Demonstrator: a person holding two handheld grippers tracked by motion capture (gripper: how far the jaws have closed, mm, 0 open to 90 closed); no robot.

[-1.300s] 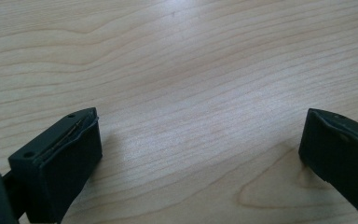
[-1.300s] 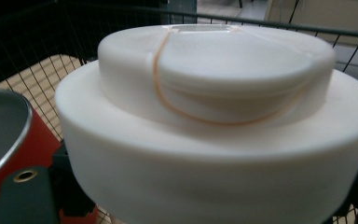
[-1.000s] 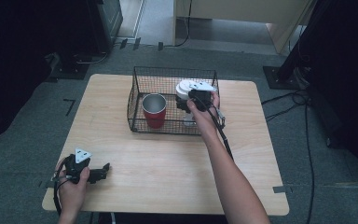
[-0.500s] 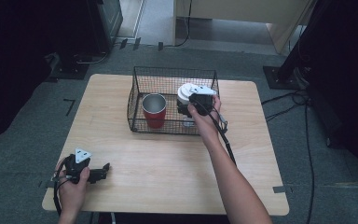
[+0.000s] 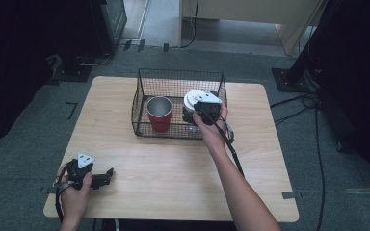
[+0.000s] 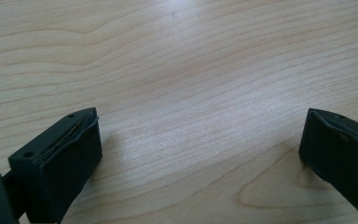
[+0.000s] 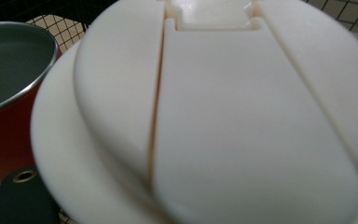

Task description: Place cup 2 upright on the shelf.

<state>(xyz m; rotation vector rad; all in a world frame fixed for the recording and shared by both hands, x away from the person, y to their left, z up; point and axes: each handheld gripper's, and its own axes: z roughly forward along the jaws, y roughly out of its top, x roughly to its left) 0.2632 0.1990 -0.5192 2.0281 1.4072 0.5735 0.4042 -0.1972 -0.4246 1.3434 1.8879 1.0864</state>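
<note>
White-lidded cup [image 5: 195, 103] in wire basket [image 5: 173, 83] beside red cup [image 5: 159, 113], pinched by right tongs [image 5: 203, 114]; left tongs [image 6: 200, 154] spread.

Left gripper [image 5: 107, 172] is resting low at the near left, jaws standing wide apart. Right gripper [image 5: 192, 113] is reaching forward on an extended forearm (jaws nearly closed).

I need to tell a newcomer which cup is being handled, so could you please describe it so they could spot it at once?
On the wooden table stands a black wire basket with two cups inside. The one meant is the right-hand cup, under the right tongs. Unlike the open red cup beside it, it is dark and wears a white lid.
</note>
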